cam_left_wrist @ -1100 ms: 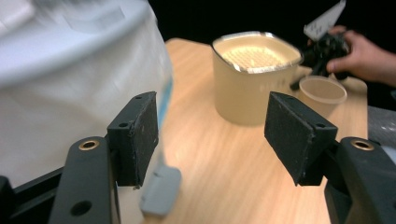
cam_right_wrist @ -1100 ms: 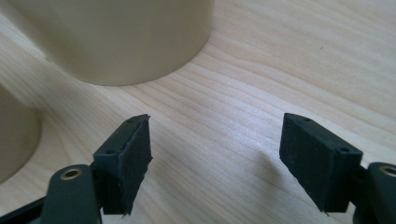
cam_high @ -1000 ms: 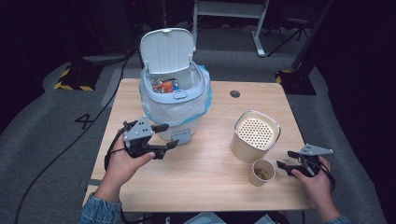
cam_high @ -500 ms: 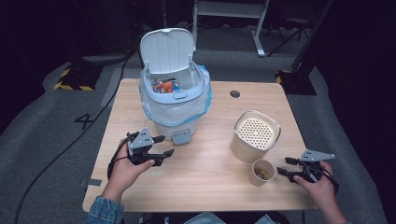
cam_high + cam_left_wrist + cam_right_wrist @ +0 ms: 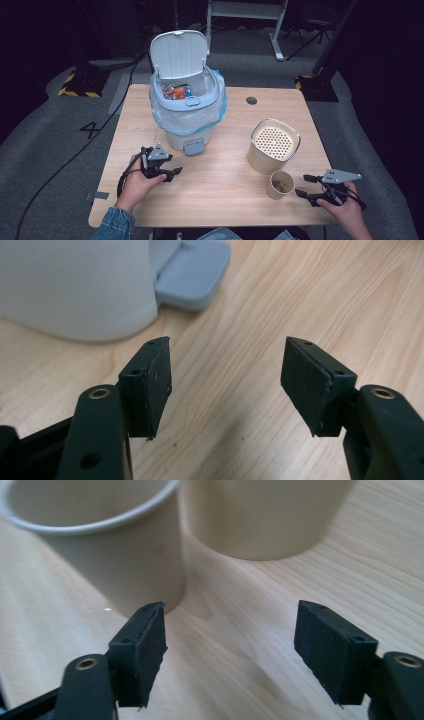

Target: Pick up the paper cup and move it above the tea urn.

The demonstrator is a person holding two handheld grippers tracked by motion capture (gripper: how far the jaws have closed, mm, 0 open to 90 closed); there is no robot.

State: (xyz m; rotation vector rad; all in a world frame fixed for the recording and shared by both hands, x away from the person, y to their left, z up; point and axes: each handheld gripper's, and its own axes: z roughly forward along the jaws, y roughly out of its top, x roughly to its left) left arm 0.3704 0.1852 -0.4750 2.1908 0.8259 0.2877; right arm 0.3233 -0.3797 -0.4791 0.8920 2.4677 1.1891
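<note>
Lower now than a second back, the left gripper (image 5: pixel 170 172), down close over the desk (image 5: pixel 225 165) just in front of the white bin (image 5: pixel 187 107); jaws spread wide, bare wood between the pads (image 5: pixel 150 385) in the left gripper view, the bin's grey pedal (image 5: pixel 192 275) a little beyond. Drawn slightly back along the desk's near edge, the right gripper (image 5: pixel 302 185); jaws just reopened, spread with nothing between, pointing at the small paper cup (image 5: pixel 281 184) standing just beside the perforated beige canister (image 5: pixel 272 145). Close ahead of the left pad (image 5: pixel 145 650) in the right gripper view, that cup (image 5: pixel 105 540), not touched. Bin lid upright, colourful rubbish inside.
</note>
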